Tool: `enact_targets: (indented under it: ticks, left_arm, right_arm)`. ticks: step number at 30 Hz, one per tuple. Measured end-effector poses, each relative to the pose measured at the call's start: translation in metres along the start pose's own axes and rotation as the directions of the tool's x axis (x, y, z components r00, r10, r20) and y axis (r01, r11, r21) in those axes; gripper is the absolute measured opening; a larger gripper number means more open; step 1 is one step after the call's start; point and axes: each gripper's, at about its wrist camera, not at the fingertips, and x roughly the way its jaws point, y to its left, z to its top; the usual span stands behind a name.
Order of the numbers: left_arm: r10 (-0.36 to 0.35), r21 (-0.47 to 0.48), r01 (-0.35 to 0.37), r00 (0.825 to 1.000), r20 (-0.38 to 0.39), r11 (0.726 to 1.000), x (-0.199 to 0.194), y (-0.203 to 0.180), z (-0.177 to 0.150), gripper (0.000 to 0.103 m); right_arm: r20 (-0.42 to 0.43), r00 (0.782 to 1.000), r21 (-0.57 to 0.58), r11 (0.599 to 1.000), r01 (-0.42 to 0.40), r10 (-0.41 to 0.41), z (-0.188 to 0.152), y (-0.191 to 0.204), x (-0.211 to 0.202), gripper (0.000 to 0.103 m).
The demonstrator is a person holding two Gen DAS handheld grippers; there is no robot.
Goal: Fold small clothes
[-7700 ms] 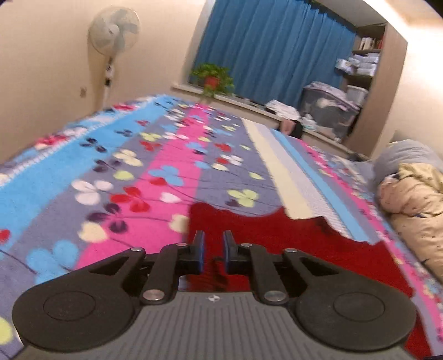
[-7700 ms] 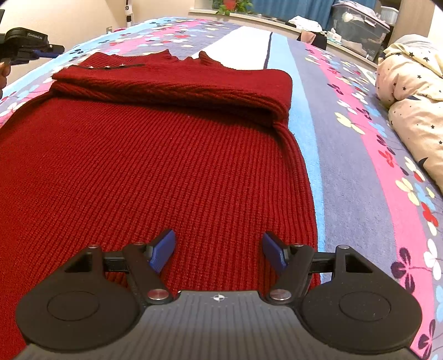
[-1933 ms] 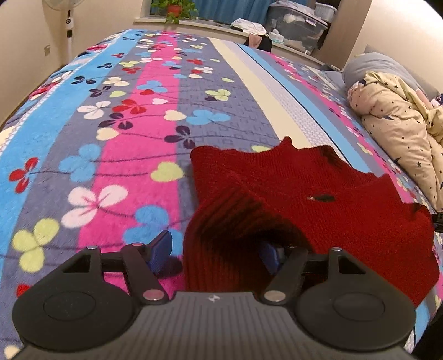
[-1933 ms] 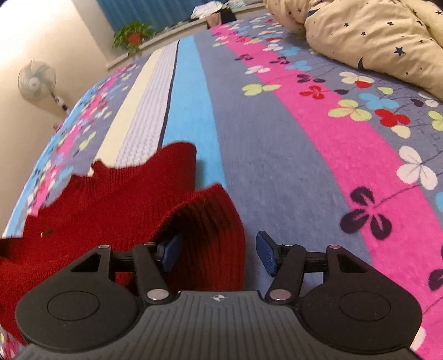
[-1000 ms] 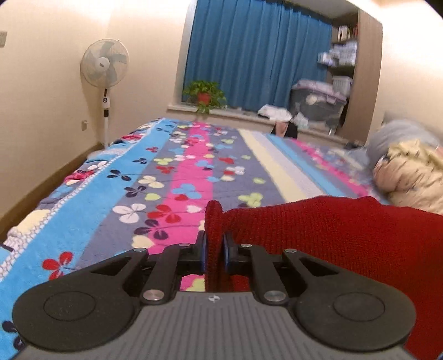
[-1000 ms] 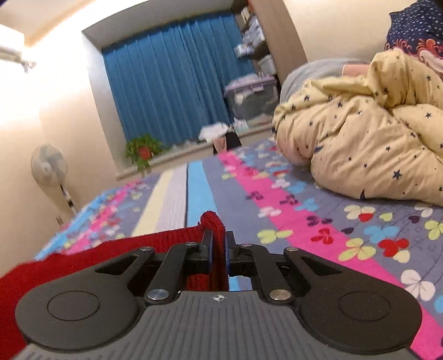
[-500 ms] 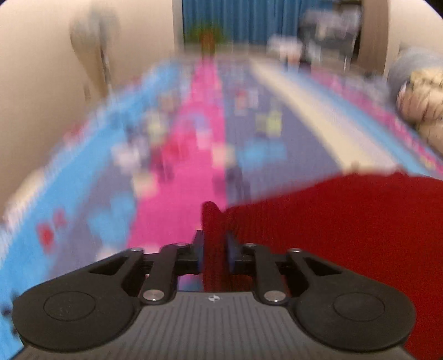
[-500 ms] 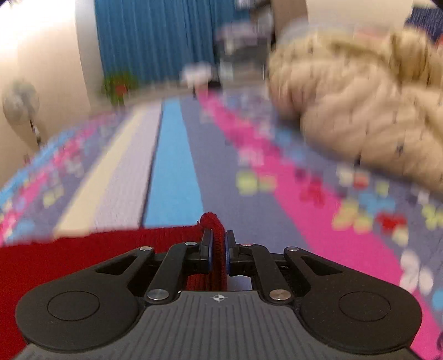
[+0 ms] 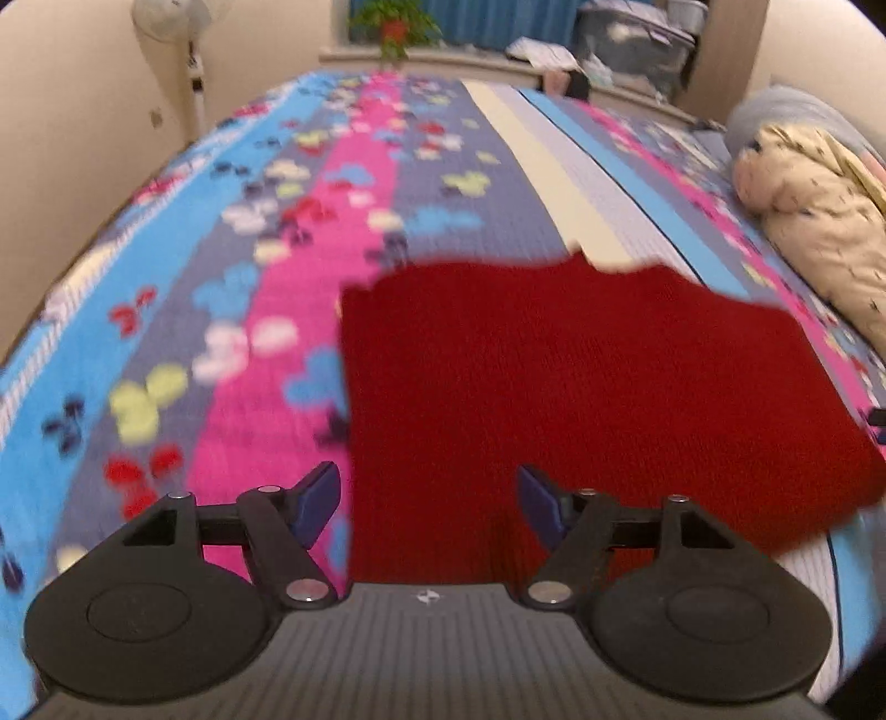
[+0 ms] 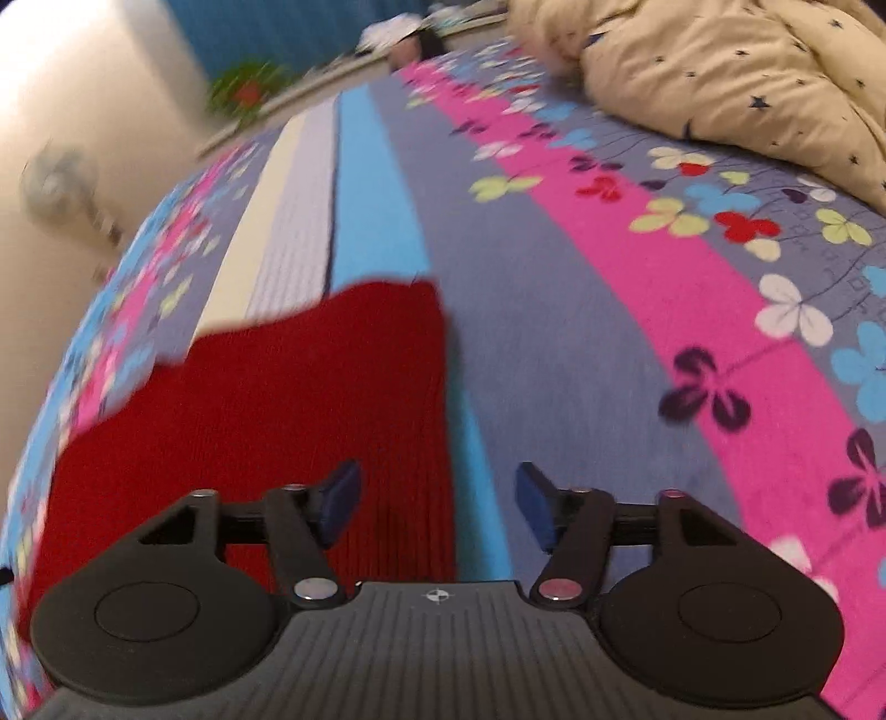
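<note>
The left gripper (image 9: 426,504) has its jaws spread wide, having just been opening; nothing is clamped between them, though the sweater (image 9: 581,376) lies below and ahead, its left edge running down between the two blue pads (image 9: 318,498); the pads do not press on the knit. The right gripper (image 10: 437,501) likewise stands with jaws wide apart, having just been opening, and holds nothing; the sweater's (image 10: 288,399) right edge runs between its pads (image 10: 340,501), the left pad over the red knit and the right pad over the bare bedspread (image 10: 581,332).

The sweater, dark red and ribbed, lies flat on the bed as a broad folded panel; in the left view its far edge is uneven, with a small notch near the cream stripe; both views are somewhat blurred, so finer detail of the fold cannot be told. The bedspread (image 9: 249,249) carries stripes of blue, pink, grey and cream with clover-like flowers. A cream duvet (image 10: 720,72) with dark stars is heaped at the right side of the bed, well apart from the sweater. Beyond the bed's far end stand a fan (image 9: 177,22), a potted plant (image 9: 393,25) on the sill, and blue curtains (image 10: 288,27).
</note>
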Motion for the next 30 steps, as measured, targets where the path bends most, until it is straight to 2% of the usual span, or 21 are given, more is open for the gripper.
enact_targets:
  ticks: [1, 3, 4, 5, 6, 7, 10, 12, 16, 19, 21, 22, 24, 26, 28, 30]
  left_arm:
    - [-0.005, 0.010, 0.005, 1.000, -0.016, 1.000, 0.002, -0.001, -0.011, 0.076]
    - [0.036, 0.061, -0.031, 0.996, -0.076, 0.998, 0.015, -0.005, -0.022, 0.076]
    - [0.055, 0.071, -0.049, 0.994, -0.093, 0.996, 0.022, -0.003, -0.024, 0.076]
    - [0.073, 0.055, -0.067, 0.991, -0.111, 0.996, 0.026, -0.001, -0.026, 0.077]
    - [0.077, 0.030, -0.074, 0.990, -0.119, 0.997, 0.029, 0.002, -0.028, 0.077]
    - [0.074, 0.011, -0.073, 0.990, -0.120, 0.997, 0.028, 0.004, -0.028, 0.077]
    - [0.089, 0.011, -0.088, 0.992, -0.095, 0.996, 0.022, 0.002, -0.026, 0.076]
    - [0.105, 0.036, -0.102, 0.990, -0.089, 0.994, 0.021, -0.003, -0.025, 0.076]
    - [0.127, 0.078, -0.121, 0.988, -0.086, 0.990, 0.025, -0.010, -0.024, 0.076]
    - [0.126, 0.071, -0.120, 0.988, -0.088, 0.990, 0.026, -0.008, -0.024, 0.076]
    - [0.127, 0.073, -0.121, 0.988, -0.088, 0.990, 0.025, -0.008, -0.024, 0.076]
    - [0.128, 0.075, -0.122, 0.988, -0.088, 0.990, 0.026, -0.008, -0.024, 0.076]
    - [0.129, 0.077, -0.122, 0.988, -0.087, 0.989, 0.026, -0.008, -0.024, 0.076]
    - [0.128, 0.077, -0.122, 0.988, -0.087, 0.990, 0.027, -0.008, -0.024, 0.076]
    - [0.127, 0.077, -0.120, 0.988, -0.088, 0.990, 0.027, -0.009, -0.023, 0.076]
    - [0.131, 0.081, -0.124, 0.988, -0.088, 0.989, 0.029, -0.011, -0.023, 0.076]
  right_arm:
    - [-0.021, 1.000, -0.016, 1.000, -0.010, 0.010, -0.008, 0.003, -0.002, 0.072]
    - [-0.074, 0.997, -0.029, 0.999, -0.031, 0.029, -0.020, 0.005, -0.002, 0.071]
    - [-0.105, 0.994, -0.041, 0.999, -0.036, 0.032, -0.026, 0.005, 0.000, 0.066]
    - [-0.123, 0.992, -0.059, 0.998, -0.038, 0.030, -0.031, 0.007, 0.000, 0.041]
    - [-0.123, 0.992, -0.074, 0.996, -0.042, 0.032, -0.033, 0.008, -0.001, 0.024]
    - [-0.110, 0.993, -0.080, 0.996, -0.043, 0.034, -0.035, 0.008, -0.006, 0.014]
    - [-0.039, 0.997, -0.011, 0.998, -0.059, 0.059, -0.033, -0.001, -0.023, 0.012]
    - [-0.027, 0.997, 0.032, 0.997, -0.065, 0.066, -0.035, -0.007, -0.030, 0.012]
    - [-0.085, 0.996, -0.053, 0.999, -0.003, -0.002, -0.044, 0.000, -0.018, 0.012]
    - [-0.086, 0.996, -0.068, 0.998, 0.005, -0.011, -0.046, 0.001, -0.017, 0.015]
    - [-0.063, 0.997, -0.081, 0.996, 0.032, -0.037, -0.044, 0.004, -0.021, 0.025]
    - [-0.029, 0.998, -0.097, 0.993, 0.061, -0.064, -0.044, 0.006, -0.027, 0.033]
    - [0.067, 0.994, -0.134, 0.987, 0.090, -0.081, -0.043, 0.013, -0.039, 0.035]
    - [0.140, 0.989, -0.168, 0.983, 0.072, -0.049, -0.044, 0.020, -0.052, 0.035]
    - [0.150, 0.989, -0.197, 0.980, 0.030, 0.000, -0.048, 0.027, -0.056, 0.037]
    - [0.099, 0.995, -0.240, 0.970, 0.029, -0.005, -0.053, 0.032, -0.045, 0.038]
